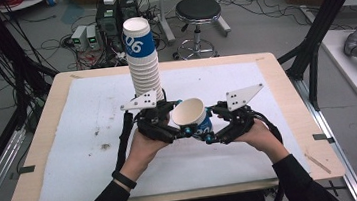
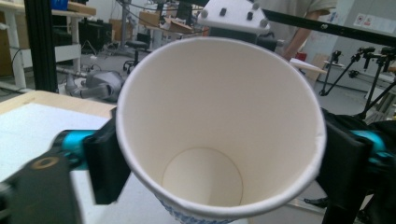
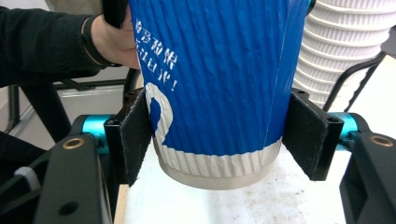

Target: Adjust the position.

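Near the surface's (image 1: 60, 143) centre, both hand-held grippers clamp one light, crushable paper cup (image 1: 191, 115) (apparently): left hand-held gripper (image 2: 219, 161) at the rim, right hand-held gripper (image 3: 219, 140) near the base, stack (image 1: 144, 66) at 12 o'clock.

The tall cup stack (image 1: 141, 59) hides its own foot behind the left gripper (image 1: 161, 127). In the right gripper view the blue cup (image 3: 215, 79) runs off the top edge, rim unseen. In the left gripper view its outer wall is nearly all hidden, and a person standing behind (image 2: 303, 18) is cut off at the top.
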The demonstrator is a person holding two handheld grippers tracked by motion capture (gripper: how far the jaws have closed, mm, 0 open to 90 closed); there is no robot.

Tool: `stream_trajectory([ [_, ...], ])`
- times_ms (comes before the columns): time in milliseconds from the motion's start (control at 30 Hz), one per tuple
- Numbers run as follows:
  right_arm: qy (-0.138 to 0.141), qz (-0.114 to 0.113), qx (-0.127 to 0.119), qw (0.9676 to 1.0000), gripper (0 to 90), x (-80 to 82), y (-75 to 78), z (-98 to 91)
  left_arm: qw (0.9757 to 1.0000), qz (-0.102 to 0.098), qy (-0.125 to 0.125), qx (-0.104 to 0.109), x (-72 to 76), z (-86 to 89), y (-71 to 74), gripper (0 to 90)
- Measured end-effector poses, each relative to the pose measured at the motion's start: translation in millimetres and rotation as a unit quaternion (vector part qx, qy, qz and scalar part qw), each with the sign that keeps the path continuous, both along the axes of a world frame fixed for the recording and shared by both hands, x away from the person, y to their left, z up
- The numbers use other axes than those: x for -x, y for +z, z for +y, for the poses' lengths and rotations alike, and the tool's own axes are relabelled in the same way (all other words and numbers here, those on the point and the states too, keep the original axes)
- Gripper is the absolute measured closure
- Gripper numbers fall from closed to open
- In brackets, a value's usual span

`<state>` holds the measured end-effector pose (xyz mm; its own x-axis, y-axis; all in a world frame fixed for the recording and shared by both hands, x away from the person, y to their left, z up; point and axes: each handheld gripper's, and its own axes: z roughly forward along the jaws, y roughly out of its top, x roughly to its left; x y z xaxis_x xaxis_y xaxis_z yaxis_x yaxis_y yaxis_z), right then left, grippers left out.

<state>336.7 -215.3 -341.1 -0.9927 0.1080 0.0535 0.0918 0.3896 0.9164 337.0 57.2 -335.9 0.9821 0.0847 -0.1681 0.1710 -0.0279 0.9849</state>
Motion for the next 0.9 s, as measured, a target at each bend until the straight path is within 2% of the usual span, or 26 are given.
stream_trajectory([
  [167, -0.001, -0.003, 0.001, 1.0, 29.9, 0.9, -0.2, 0.8, 0.9999, -0.006, 0.0, -0.01, 0.4, 1.0, 1.0, 22.7],
  [333, 0.0, -0.002, 0.01, 1.0, 27.9, 2.8, -1.6, 3.3, 0.999, -0.018, -0.005, -0.039, 1.7, 0.2, 6.6, 23.5],
  [467, -0.002, -0.002, 0.023, 0.9997, 24.5, 4.4, -4.0, 7.9, 0.9952, -0.044, 0.004, -0.087, 5.2, -0.7, 14.0, 24.0],
  [600, -0.008, -0.003, 0.025, 0.9996, 22.7, 4.9, -6.2, 14.1, 0.9913, -0.055, 0.002, -0.12, 6.2, -2.6, 16.9, 24.1],
  [667, -0.006, -0.002, 0.029, 0.9996, 23.0, 4.2, -8.3, 16.8, 0.9912, -0.055, 0.0, -0.121, 6.8, -3.3, 17.5, 24.1],
  [767, -0.008, -0.004, 0.03, 0.9995, 28.7, 4.2, -11.9, 19.0, 0.9912, -0.055, 0.0, -0.12, 7.5, -3.2, 18.7, 24.0],
  [833, -0.01, -0.003, 0.02, 0.9997, 29.5, 5.2, -13.2, 20.2, 0.9922, -0.052, -0.001, -0.113, 7.2, -2.8, 18.9, 23.3],
  [900, -0.008, -0.005, 0.008, 0.9999, 29.7, 4.7, -13.5, 20.2, 0.9946, -0.042, 0.0, -0.094, 6.7, -2.5, 18.2, 21.3],
])
